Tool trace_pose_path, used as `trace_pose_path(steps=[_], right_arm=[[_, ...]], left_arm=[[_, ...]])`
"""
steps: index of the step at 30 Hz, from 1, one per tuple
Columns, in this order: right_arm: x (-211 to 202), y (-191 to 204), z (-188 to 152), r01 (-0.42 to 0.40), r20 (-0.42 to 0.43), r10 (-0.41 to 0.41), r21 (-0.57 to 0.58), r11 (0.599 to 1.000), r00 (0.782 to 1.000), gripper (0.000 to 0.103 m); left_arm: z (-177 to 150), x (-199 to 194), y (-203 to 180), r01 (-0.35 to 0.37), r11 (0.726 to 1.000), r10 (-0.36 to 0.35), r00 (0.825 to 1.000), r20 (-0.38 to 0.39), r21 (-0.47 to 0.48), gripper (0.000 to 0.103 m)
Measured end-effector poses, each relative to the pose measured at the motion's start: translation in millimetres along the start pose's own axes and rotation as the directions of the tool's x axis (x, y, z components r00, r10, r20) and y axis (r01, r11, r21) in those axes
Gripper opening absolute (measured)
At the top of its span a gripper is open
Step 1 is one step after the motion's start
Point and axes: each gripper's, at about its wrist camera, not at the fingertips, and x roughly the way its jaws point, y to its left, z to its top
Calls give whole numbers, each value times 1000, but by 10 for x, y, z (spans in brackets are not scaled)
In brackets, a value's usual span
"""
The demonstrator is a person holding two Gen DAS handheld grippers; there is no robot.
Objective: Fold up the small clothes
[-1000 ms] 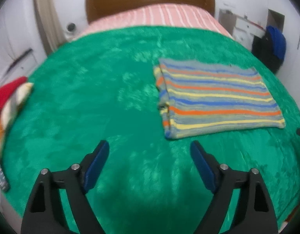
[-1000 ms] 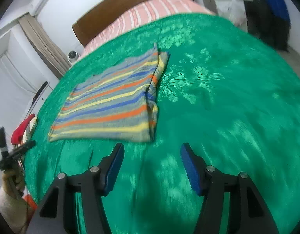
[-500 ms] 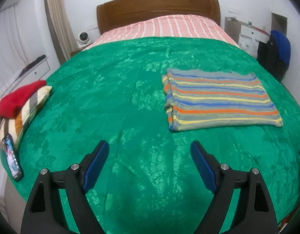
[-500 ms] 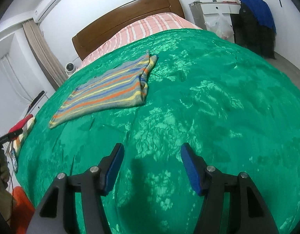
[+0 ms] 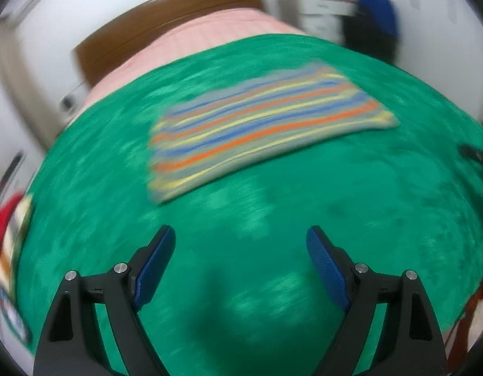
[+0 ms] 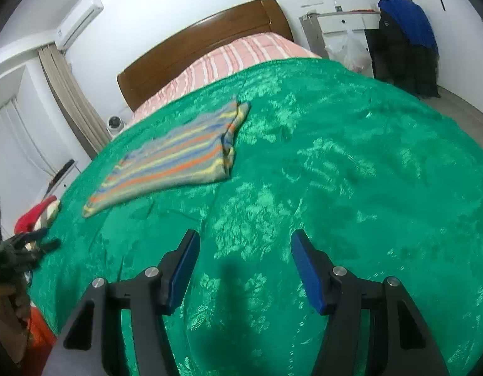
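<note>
A folded knit garment with grey, orange, blue and yellow stripes (image 6: 175,153) lies flat on the green plush bedspread (image 6: 351,172), toward the headboard end of the bed. The left gripper (image 5: 240,263) and right gripper (image 6: 244,266) hover over bare bedspread near the foot edge, fingers apart, holding nothing.

the whole left wrist view is smeared by motion blur: the striped garment (image 5: 260,122) at 12 o'clock shows no crisp edges or folds. a red and striped bundle (image 5: 4,228) at 9 o'clock is cut by the frame edge. in the right wrist view, the left tool (image 6: 37,241) at 9 o'clock is cropped, its jaws unreadable.
</note>
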Motion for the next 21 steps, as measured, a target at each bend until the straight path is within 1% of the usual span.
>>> trace_pose_path(steps=[1, 4, 6, 7, 9, 11, 13, 14, 16, 17, 18, 19, 20, 21], right_arm=[[-19, -12, 15, -3, 8, 3, 4, 1000, 1000, 60], [-64, -82, 48, -19, 22, 18, 26, 999, 1000, 61], [-80, -131, 53, -26, 25, 25, 42, 999, 999, 61], [-88, -163, 56, -29, 26, 28, 51, 998, 999, 61], [-118, -258, 70, -38, 34, 35, 80, 996, 999, 61], [-157, -360, 98, -55, 50, 49, 123, 991, 998, 61], [-152, -479, 195, -66, 46, 59, 174, 983, 997, 61], [-113, -534, 309, -71, 32, 66, 190, 979, 997, 61], [-20, -553, 520, -85, 10, 84, 169, 982, 996, 61], [98, -535, 717, -97, -13, 100, 139, 986, 995, 61], [221, -516, 860, -118, -37, 124, 122, 986, 992, 62], [409, -496, 1021, -151, -82, 160, 111, 982, 984, 63], [663, -475, 1197, -188, -136, 203, 116, 975, 970, 63], [976, -447, 1374, -235, -183, 257, 135, 963, 949, 63]], left_arm=[[111, 33, -186, 29, 999, -29, 999, 17, 46, 87], [402, 163, -598, 102, 987, -107, 994, 34, 124, 87], [628, 320, -899, 172, 971, -179, 984, 25, 168, 86], [747, 454, -1083, 202, 960, -207, 978, 6, 192, 86], [905, 705, -1327, 213, 951, -211, 977, -34, 222, 83], [1040, 1057, -1594, 211, 943, -194, 977, -89, 258, 83], [1105, 1261, -1679, 202, 939, -183, 979, -93, 277, 83], [1155, 1320, -1699, 203, 942, -191, 979, -71, 268, 79], [1249, 1396, -1648, 233, 951, -223, 972, -74, 203, 29], [1283, 1421, -1613, 202, 965, -193, 979, -72, 166, 8], [1294, 1424, -1577, 210, 968, -203, 977, -66, 136, 8], [1288, 1421, -1550, 228, 967, -223, 973, -60, 114, 7], [1269, 1399, -1536, 233, 966, -229, 972, -48, 110, 7], [1267, 1371, -1532, 237, 965, -234, 971, -38, 111, 7]])
